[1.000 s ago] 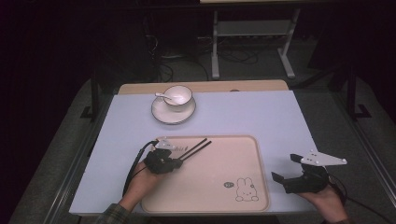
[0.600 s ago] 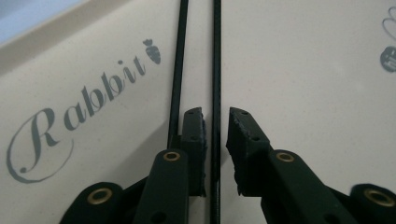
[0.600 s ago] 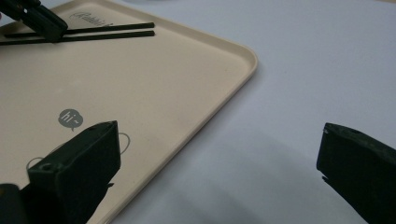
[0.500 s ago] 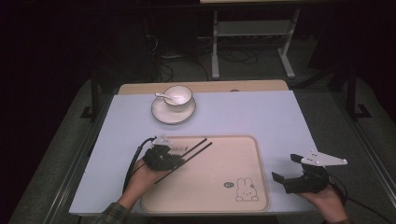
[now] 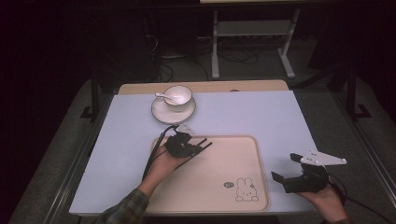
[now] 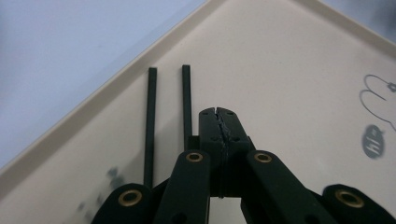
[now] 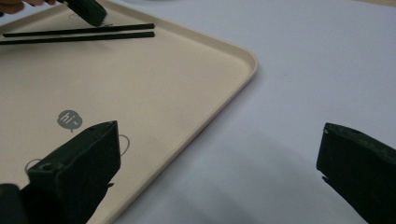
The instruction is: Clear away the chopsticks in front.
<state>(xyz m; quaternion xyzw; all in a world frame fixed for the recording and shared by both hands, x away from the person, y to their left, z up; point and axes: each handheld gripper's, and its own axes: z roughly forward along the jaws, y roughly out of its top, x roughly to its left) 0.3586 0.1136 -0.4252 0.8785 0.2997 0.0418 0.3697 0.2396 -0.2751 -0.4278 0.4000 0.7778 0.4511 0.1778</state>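
A pair of black chopsticks (image 5: 205, 143) lies side by side in the far left corner of the beige tray (image 5: 219, 163). My left gripper (image 5: 189, 147) hovers over them. In the left gripper view its jaws have just been closing and now meet at the tips (image 6: 218, 112) with nothing between them. The chopsticks (image 6: 187, 100) rest on the tray (image 6: 289, 70) just left of the jaws. My right gripper (image 5: 284, 168) sits over the table right of the tray, open and empty (image 7: 219, 154). The right gripper view shows the chopsticks (image 7: 79, 32) and the left gripper (image 7: 86, 10) far off.
A white cup (image 5: 178, 96) on a saucer (image 5: 161, 112), with a spoon (image 5: 162, 96) in it, stands at the back, beyond the tray. The tray carries a bunny drawing (image 5: 245, 190) near its front right corner. The pale table (image 5: 252, 112) ends at dark edges.
My left hand has moved away from the person and to the right along the chopsticks. The chopsticks have stayed on the tray. The right gripper has not moved.
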